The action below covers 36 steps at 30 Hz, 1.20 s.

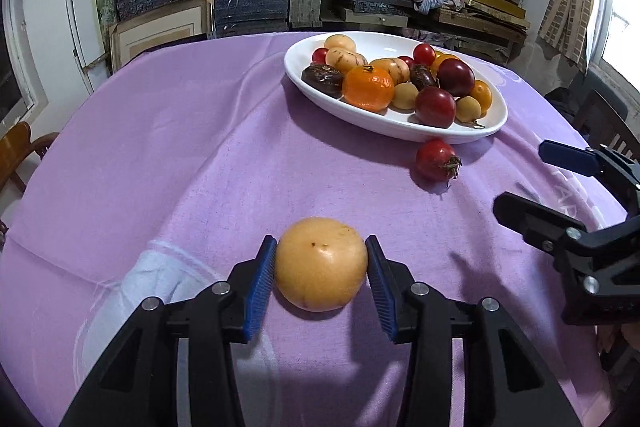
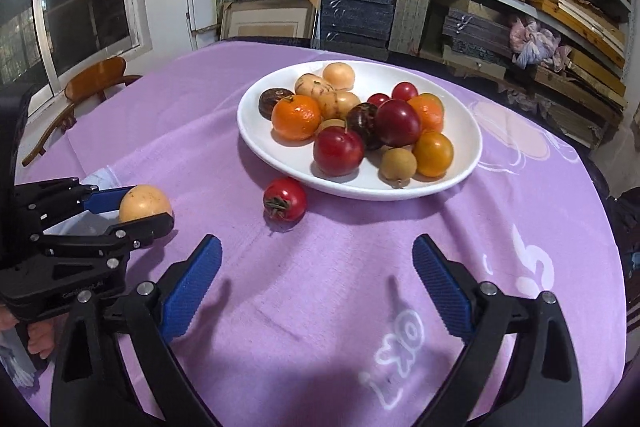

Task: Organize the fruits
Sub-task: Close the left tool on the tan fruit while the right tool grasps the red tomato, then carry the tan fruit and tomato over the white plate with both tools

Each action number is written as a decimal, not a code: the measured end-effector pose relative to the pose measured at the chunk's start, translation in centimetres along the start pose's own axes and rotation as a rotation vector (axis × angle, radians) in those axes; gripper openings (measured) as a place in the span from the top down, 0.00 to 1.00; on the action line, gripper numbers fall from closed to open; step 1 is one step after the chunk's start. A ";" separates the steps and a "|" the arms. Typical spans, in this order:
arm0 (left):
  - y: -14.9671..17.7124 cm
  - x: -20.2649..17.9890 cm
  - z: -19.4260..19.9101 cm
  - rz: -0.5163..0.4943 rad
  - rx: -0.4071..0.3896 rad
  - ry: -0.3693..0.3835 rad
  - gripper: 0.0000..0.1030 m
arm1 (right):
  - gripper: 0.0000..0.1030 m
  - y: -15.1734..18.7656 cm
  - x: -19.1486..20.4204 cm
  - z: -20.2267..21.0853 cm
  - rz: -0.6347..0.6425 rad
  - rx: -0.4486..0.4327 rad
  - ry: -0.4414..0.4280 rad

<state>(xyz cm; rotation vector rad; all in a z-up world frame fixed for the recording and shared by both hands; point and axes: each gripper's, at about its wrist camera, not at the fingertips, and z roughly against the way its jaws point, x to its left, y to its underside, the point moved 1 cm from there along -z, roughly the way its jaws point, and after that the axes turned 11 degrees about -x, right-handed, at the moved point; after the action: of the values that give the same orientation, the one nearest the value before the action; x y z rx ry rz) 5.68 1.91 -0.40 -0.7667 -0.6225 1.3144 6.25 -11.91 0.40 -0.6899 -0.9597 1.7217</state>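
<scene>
Left claw (image 1: 321, 267) clenched on the pale orange fruit (image 1: 321, 263) between its pads, low over the surface — smooth, round, likely slippery, so grip its widest middle. Right claw (image 2: 316, 281) released — nothing between.

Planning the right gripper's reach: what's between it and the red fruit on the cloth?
Only bare purple cloth between the open right gripper and the red fruit, in the right wrist view.

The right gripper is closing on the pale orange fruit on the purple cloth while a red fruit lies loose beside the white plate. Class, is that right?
Not quite. The left gripper, not the right, has the pale orange fruit between its fingers, as the left wrist view shows. The right gripper is open over bare purple cloth. The red fruit does lie loose beside the white plate.
</scene>
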 end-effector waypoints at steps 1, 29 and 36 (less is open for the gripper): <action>0.1 0.2 -0.1 0.006 0.009 0.002 0.54 | 0.25 -0.2 0.2 -0.8 -0.005 0.021 -0.005; 0.1 0.7 0.2 0.042 0.012 0.018 0.56 | 0.71 0.6 1.9 -3.1 -0.022 0.085 -0.067; -1.1 -1.1 1.2 0.015 -0.049 0.058 0.56 | 0.70 3.4 -0.9 1.6 -0.123 0.056 -0.105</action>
<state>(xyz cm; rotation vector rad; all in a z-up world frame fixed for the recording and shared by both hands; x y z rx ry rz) 5.20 0.87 1.26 -0.8484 -0.6055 1.2897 3.59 -13.78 -1.65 -0.4977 -1.0017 1.6821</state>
